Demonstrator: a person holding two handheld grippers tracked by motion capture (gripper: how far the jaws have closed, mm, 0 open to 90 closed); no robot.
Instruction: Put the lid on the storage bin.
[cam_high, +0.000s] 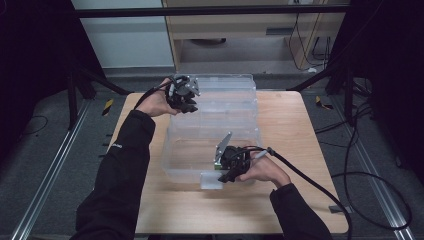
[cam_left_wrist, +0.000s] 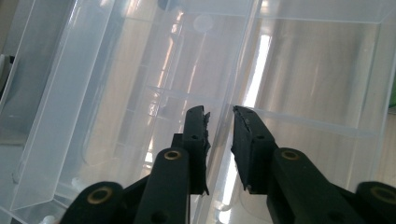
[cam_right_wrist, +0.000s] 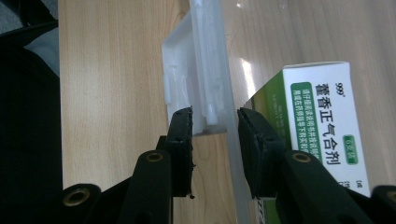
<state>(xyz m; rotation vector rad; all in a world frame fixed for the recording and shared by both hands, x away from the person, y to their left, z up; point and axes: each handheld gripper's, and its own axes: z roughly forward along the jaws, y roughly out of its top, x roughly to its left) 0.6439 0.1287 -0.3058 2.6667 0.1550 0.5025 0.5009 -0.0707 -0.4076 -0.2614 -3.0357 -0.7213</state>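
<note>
Right gripper (cam_right_wrist: 214, 149) jaws pinch the bin (cam_right_wrist: 212, 65) latch; left gripper (cam_left_wrist: 219, 149) jaws straddle the wall, grip unclear.

My left arm reaches far forward toward eleven o'clock, its dark sleeve stretched almost straight, and my left hand (cam_high: 159, 102) wraps the left tool (cam_high: 187, 106) from the side. That tool tips down and toward three o'clock. In the left gripper view its two black jaws stand close together with a narrow gap between the pads, and whether they press on anything I cannot tell. My right arm comes in short from five o'clock, elbow bent, and my right hand (cam_high: 265, 170) cups the right tool (cam_high: 227, 176), which points toward nine o'clock. In the right gripper view its jaws are partly closed, one to each side.
</note>
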